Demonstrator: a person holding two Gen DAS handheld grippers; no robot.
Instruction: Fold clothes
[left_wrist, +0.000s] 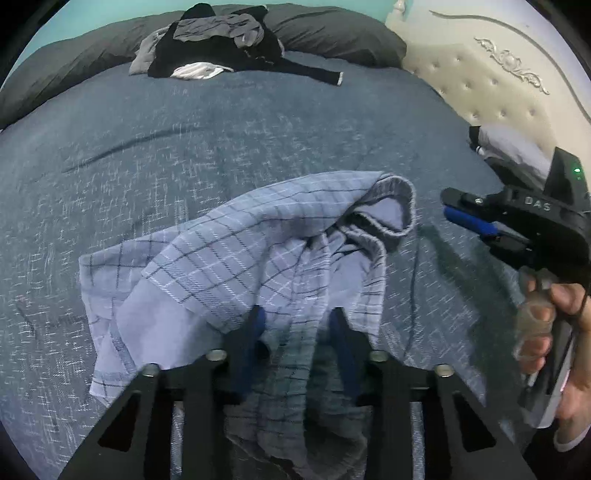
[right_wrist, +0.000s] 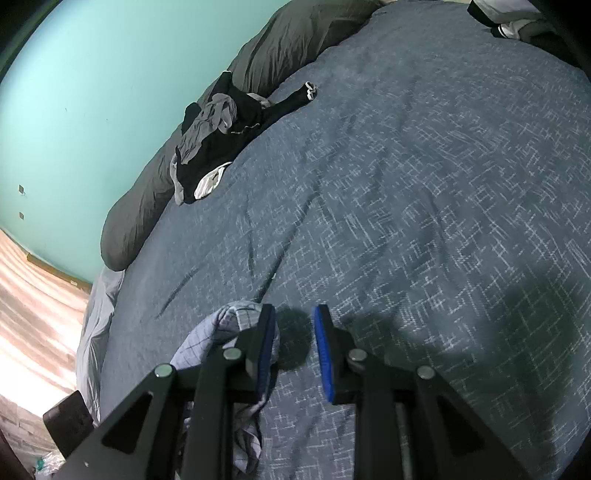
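Left tool: bottom centre of its own view, jaws narrow, with a bunched band of cloth running up between the fingers. The fabric drapes over the tips, so I cannot tell whether the pads actually pinch it.
Right tool: jaws a little apart with only bare bed showing in the gap; it holds nothing.
Hand: at the right edge of the left view, wrapped around the right tool's grip (the fingers look to be in a clear glove).
Cloth: light blue with a dark check, crumpled. In the left view it spreads from the tool toward the centre and lower left, with a ribbed hem curled over at its upper right. In the right view a corner sits against the outer side of that tool's left finger, lower centre.
Bed: blue-grey flecked cover, filling most of both views.
Pile: black, grey and white clothes at top centre of the left view, well apart from the cloth, one black sleeve stretched out to the right.
Pillows: dark grey, behind the pile.
Headboard: cream, tufted, upper right.
Wall: teal, upper left of the right view.
Floor: pale wood, at the left edge.
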